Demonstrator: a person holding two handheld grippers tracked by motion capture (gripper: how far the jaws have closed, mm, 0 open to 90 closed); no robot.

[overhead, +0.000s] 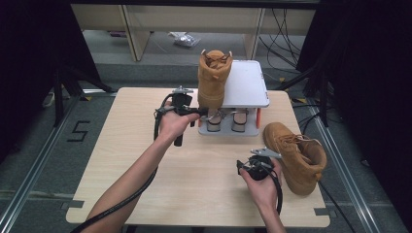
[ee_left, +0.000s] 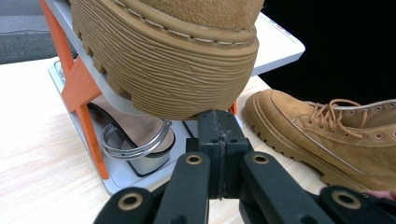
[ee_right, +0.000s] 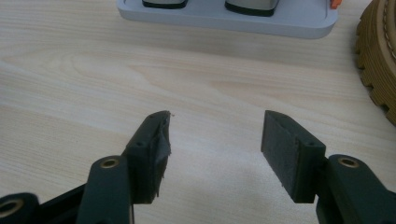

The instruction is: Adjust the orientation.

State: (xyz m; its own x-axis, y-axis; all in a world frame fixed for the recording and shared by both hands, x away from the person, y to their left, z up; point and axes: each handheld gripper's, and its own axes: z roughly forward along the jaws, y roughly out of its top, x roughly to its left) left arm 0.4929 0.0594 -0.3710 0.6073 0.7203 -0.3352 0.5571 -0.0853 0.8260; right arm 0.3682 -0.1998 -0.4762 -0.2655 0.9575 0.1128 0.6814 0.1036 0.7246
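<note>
My left gripper [ee_left: 218, 128], jaws pressed together on nothing, sits just under the ridged sole of the tan boot [overhead: 214, 77] on the grey rack [overhead: 245, 82]. My right gripper [ee_right: 215, 149] gapes empty beside the second boot [overhead: 297, 155] lying on the table [overhead: 121, 145].

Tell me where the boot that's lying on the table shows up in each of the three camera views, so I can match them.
High view: the boot on the table lies at lower right, beside the right gripper.
Left gripper view: at right, toe toward the rack.
Right gripper view: just its ribbed sole edge at the far right.
Shared landmark: the grey shoe rack.
</note>
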